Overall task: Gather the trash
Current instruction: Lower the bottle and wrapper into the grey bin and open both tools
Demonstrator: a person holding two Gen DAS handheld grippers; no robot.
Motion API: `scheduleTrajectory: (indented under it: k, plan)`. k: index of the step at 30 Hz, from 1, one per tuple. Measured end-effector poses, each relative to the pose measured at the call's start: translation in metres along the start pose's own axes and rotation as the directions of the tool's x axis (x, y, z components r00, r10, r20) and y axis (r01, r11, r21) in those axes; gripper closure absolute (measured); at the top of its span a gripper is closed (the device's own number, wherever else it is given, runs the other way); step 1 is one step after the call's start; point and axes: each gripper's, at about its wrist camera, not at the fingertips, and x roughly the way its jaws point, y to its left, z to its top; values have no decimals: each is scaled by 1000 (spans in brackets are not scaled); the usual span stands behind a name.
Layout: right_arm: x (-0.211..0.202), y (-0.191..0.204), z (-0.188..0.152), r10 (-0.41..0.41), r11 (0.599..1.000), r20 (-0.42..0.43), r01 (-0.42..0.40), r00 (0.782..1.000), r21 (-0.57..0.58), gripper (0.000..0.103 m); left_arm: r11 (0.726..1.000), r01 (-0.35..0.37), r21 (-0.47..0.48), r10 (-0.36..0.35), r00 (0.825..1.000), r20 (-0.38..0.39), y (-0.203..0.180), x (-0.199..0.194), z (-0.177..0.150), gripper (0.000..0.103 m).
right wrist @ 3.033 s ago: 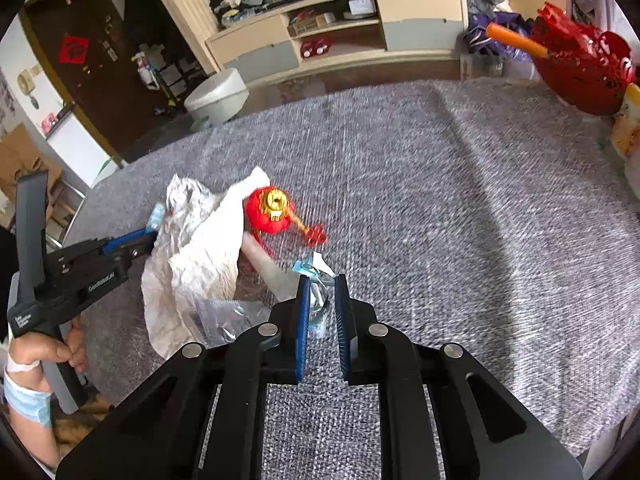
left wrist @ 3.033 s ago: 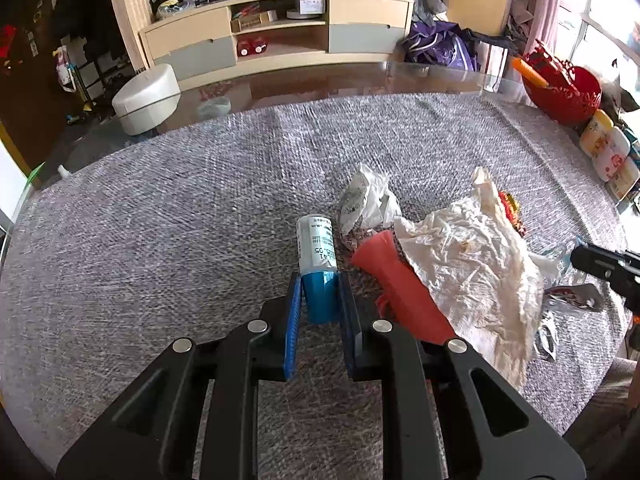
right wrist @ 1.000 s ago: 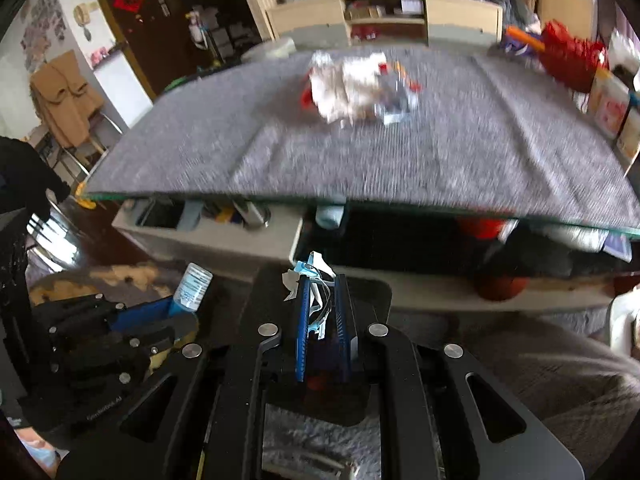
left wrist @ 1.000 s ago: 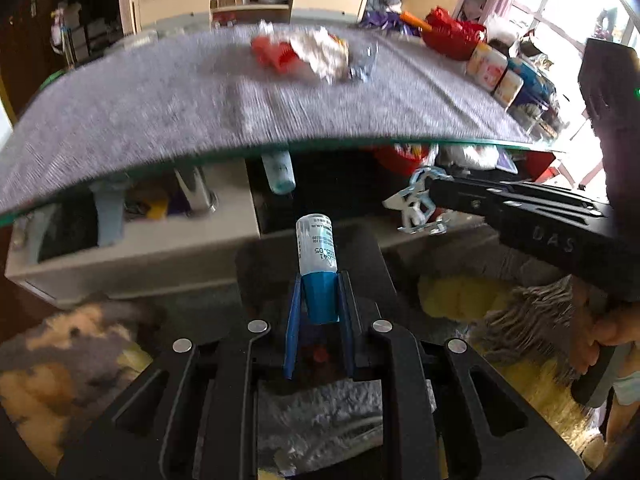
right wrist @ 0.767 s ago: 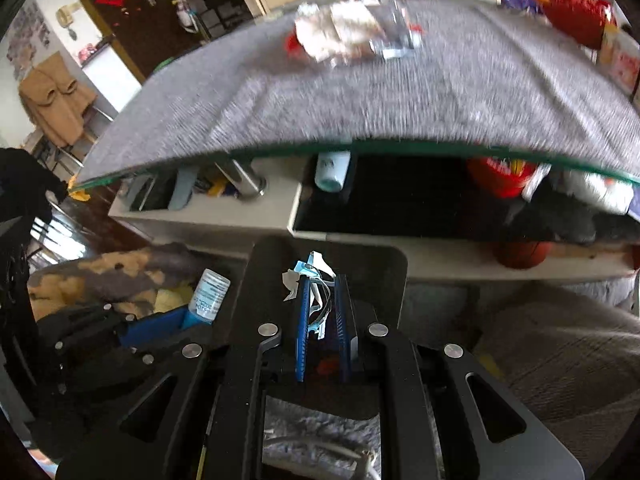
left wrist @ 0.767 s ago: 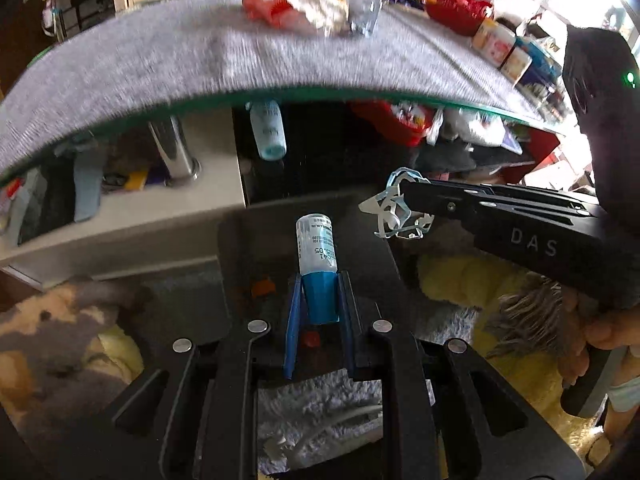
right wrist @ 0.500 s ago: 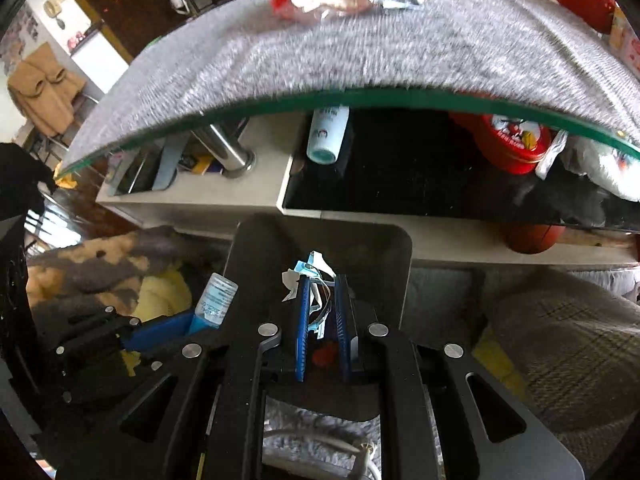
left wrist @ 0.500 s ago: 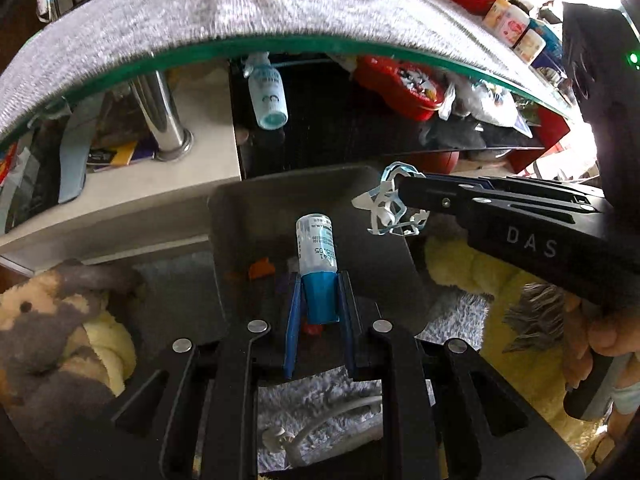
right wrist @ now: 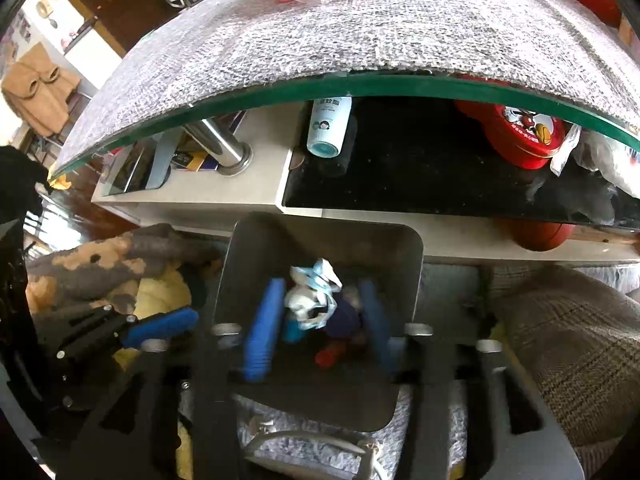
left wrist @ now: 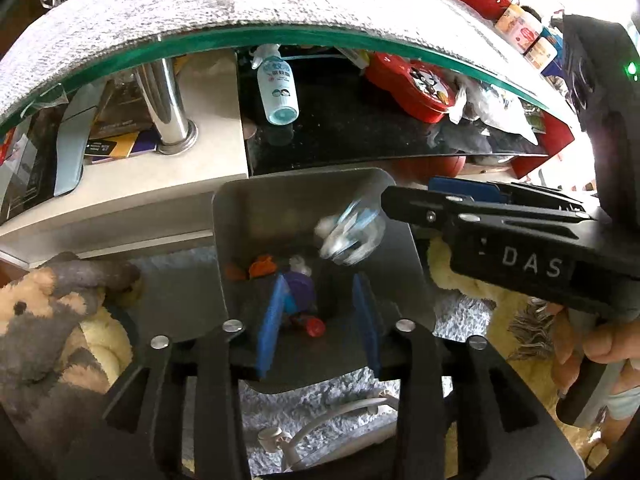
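Grippers, left [left wrist: 318, 320] and right [right wrist: 320, 324], angled steeply down over bin [left wrist: 256, 208], jaws opening, wrapper [right wrist: 314, 292] released

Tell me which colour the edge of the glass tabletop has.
Green; the glass tabletop edge shows best in the right wrist view.

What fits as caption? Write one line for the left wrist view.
Left claw opening over the bin; wrapper dropping from right claw.

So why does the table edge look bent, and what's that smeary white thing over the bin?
Left view: the wide lens bows the table edge; the wrapper is blurred mid-fall over the bin, and window light washes out the top right corner. Right view: the same bowing, and the opening right gripper is motion-blurred.
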Motion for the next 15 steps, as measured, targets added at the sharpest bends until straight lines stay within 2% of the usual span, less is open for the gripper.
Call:
scheduleTrajectory:
  k: [2, 4, 6, 8, 11, 15]
  plan:
    - [0, -2, 2, -4, 1000, 0, 4, 1000, 8, 50, 1000, -11, 1, 11, 1000, 5, 1, -3, 1, 56]
    - [-7, -7, 4, -7, 1000, 13, 7, 1000, 22, 42, 1000, -27, 4, 27, 1000, 11, 2, -7, 1, 46]
    - [-15, -11, 8, -13, 999, 36, 12, 999, 31, 23, 999, -43, 9, 43, 999, 25, 4, -14, 3, 33]
    - [-30, -17, 14, -25, 999, 77, 22, 997, 41, 14, 998, -60, 12, 59, 997, 41, 5, -21, 5, 18]
    - [-51, -24, 24, -34, 999, 129, 29, 991, 46, 10, 996, -90, 11, 89, 993, 78, 8, -38, 14, 8]
    - [-72, -31, 39, -53, 998, 179, 45, 982, 47, 10, 995, -103, 16, 100, 988, 116, 7, -55, 25, 8]
